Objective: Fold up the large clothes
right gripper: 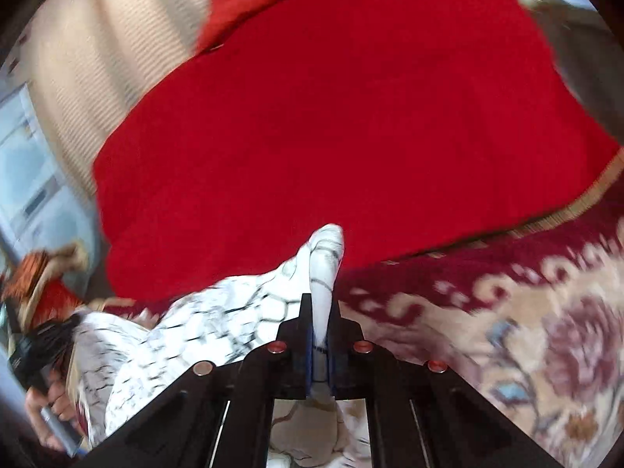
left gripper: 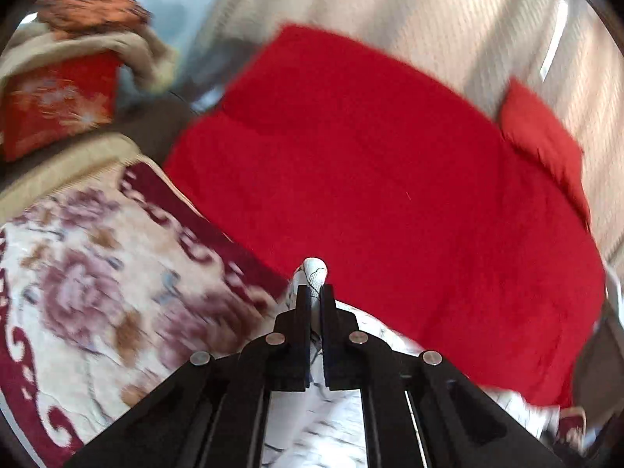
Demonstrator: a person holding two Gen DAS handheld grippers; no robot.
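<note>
Both grippers clamped on the white garment, first lift of the fold in hand.

The left gripper has its fingers closed tight on a pinch of the white, black-veined garment, and the right gripper grips another pinch of the same cloth, which trails down toward the patterned rug between the two (both views are smeared by motion, so the exact edge held is hard to tell). Beyond lies a red blanket on what seems a bed. The step looks like taking up one edge by two points; next, I judge, both hands must rise and spread together to draw the cloth taut before laying it over, keeping the thin pinches from slipping.
</note>
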